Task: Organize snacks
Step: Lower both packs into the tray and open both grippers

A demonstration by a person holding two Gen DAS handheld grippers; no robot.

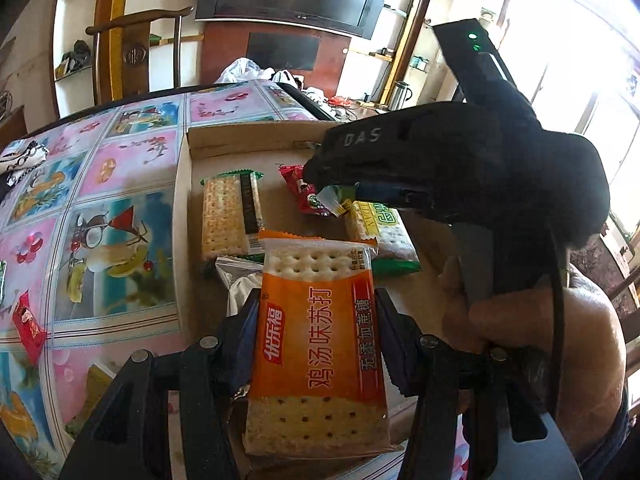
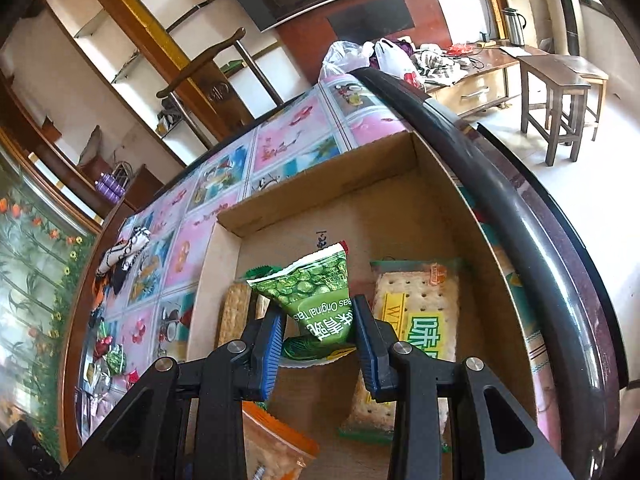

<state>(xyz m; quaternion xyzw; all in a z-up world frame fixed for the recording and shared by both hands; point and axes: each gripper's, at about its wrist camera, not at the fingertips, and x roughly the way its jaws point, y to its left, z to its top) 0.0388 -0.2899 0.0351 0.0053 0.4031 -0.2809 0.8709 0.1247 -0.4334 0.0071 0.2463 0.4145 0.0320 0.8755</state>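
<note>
orange cracker pack point(image 1: 318, 344): clear ends, Chinese print, clamped lengthwise between the left gripper point(image 1: 316, 336) fingers, above the near part of the box.
green pea packet point(image 2: 316, 300): crumpled, held in the right gripper point(image 2: 320, 340) above the box.
cardboard box point(image 2: 316, 196): shallow, open top, on the table.
inside the box: cracker pack with dark stripe point(image 1: 230, 216) flat at left; red packet point(image 1: 306, 194); yellow-green cracker pack point(image 2: 424, 320) at right; silver packet point(image 1: 238, 280).
</note>
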